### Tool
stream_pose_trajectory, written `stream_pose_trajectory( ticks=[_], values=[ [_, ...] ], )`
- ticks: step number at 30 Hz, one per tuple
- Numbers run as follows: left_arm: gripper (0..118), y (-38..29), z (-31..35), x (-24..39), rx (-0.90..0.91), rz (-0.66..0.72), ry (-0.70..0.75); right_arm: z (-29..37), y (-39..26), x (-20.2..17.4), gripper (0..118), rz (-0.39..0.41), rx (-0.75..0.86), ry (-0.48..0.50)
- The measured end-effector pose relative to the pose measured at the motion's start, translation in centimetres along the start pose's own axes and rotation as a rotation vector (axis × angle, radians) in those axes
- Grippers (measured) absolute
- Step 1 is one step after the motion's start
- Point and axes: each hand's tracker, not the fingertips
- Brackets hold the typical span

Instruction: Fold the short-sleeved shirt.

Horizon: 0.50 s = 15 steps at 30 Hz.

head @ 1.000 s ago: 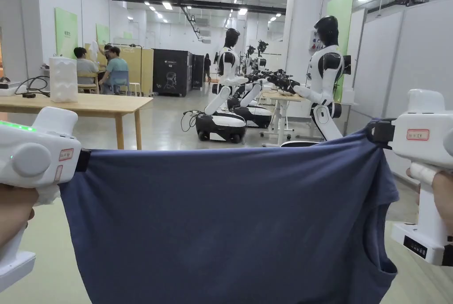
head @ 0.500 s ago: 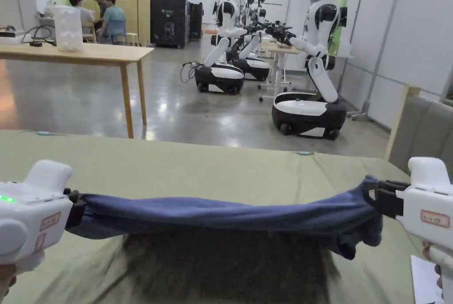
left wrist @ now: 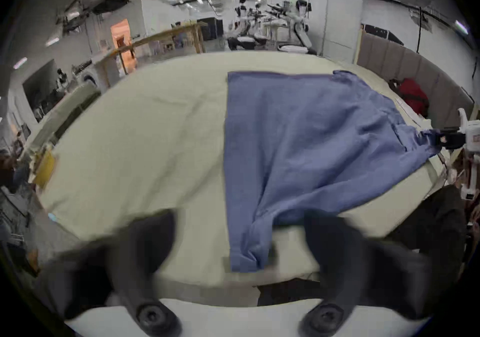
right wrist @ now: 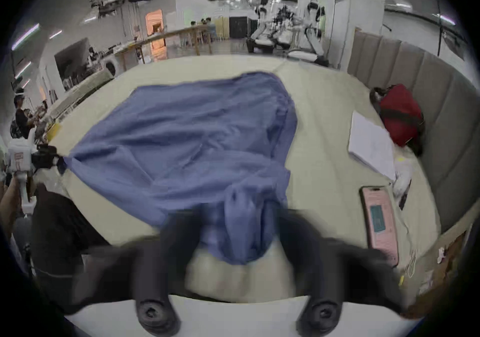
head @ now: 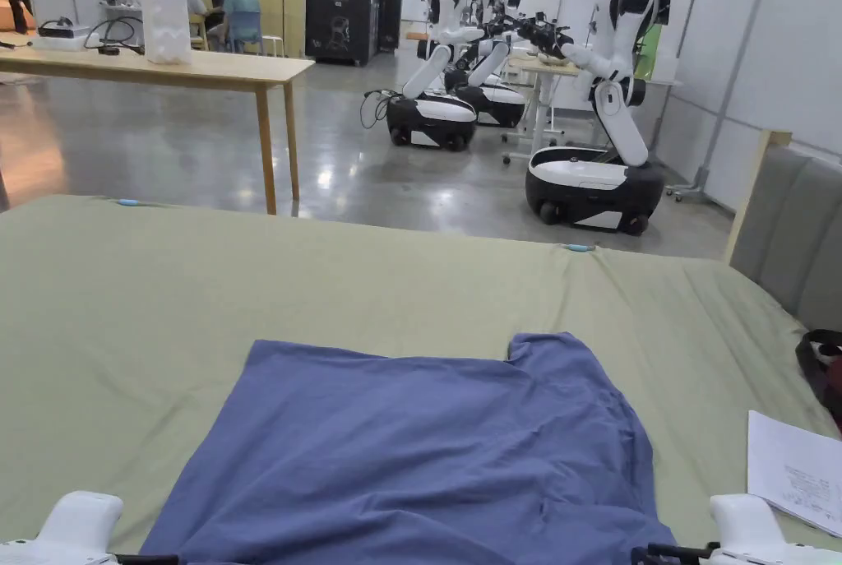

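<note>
Blue shirt (head: 411, 460) lies spread on the bed (head: 123, 287) w/ green sheet, mostly flat, some wrinkles. Far hem runs roughly parallel to the bed's far edge; one sleeve (head: 559, 353) sticks out at the shirt's far right corner. Near end of the shirt reaches the bed's near edge, where both tools are.

Left gripper (left wrist: 239, 246): in the left gripper view a bunched corner of the shirt hangs between its jaws, but the jaws stand well apart w/ clear gaps either side of the cloth (blurred), so released, not pinching. In the right gripper view that same gripper (right wrist: 55, 160) shows at the shirt's left corner, cloth reaching up to its tip.

Right gripper (right wrist: 239, 233): a thick wad of shirt sits between its jaws, jaws spread wider than the wad, blurred; can't tell if either jaw touches the cloth, reads as let go. In the left gripper view it (left wrist: 439, 138) sits at the shirt's right corner, fabric pulled to a point at its tip.

On the bed's right side, well apart from the shirt: sheet of paper (head: 793, 472), pink phone (right wrist: 379, 223) near the near right corner, red bag (right wrist: 401, 113) against the grey headboard (head: 789, 213).
</note>
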Motion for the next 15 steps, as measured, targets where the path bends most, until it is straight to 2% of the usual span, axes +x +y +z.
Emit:
stream_pose_trajectory(
  ticks=[1,4,6,7,8,9,10,11,13,15],
  values=[
    [112,0.4,2.2,0.5,0.101,0.002,-0.026,1.5,0.4,-0.7,118,-0.036,0.068,0.034],
    [112,0.6,6.3,2.7,0.196,-0.018,0.004,5.0,1.5,-3.2,118,-0.141,0.191,0.08],
    [108,-0.6,7.9,4.0,0.25,-0.055,0.059,8.0,1.9,-5.8,117,-0.16,0.266,0.095],
    [98,-1.3,8.0,4.2,0.245,-0.045,0.067,8.3,1.6,-6.6,109,-0.158,0.288,0.055],
    [64,-1.9,8.3,4.5,0.241,-0.034,0.065,8.5,1.4,-7.4,69,-0.157,0.295,0.044],
    [16,-2.3,8.3,4.5,0.237,-0.032,0.065,8.5,1.2,-7.8,16,-0.166,0.313,0.036],
    [0,-2.6,8.0,4.4,0.199,-0.037,0.066,7.9,0.9,-8.0,1,-0.17,0.301,-0.004],
    [0,-3.3,6.6,3.5,0.114,-0.017,0.098,7.2,0.9,-8.3,0,-0.15,0.265,-0.052],
    [0,-3.8,6.2,2.5,0.07,-0.049,0.027,6.6,1.0,-8.1,0,-0.106,0.217,0.01],
    [0,-4.3,5.3,1.4,0.064,-0.04,0.04,6.3,1.0,-7.6,0,-0.121,0.219,-0.001]
  ],
)
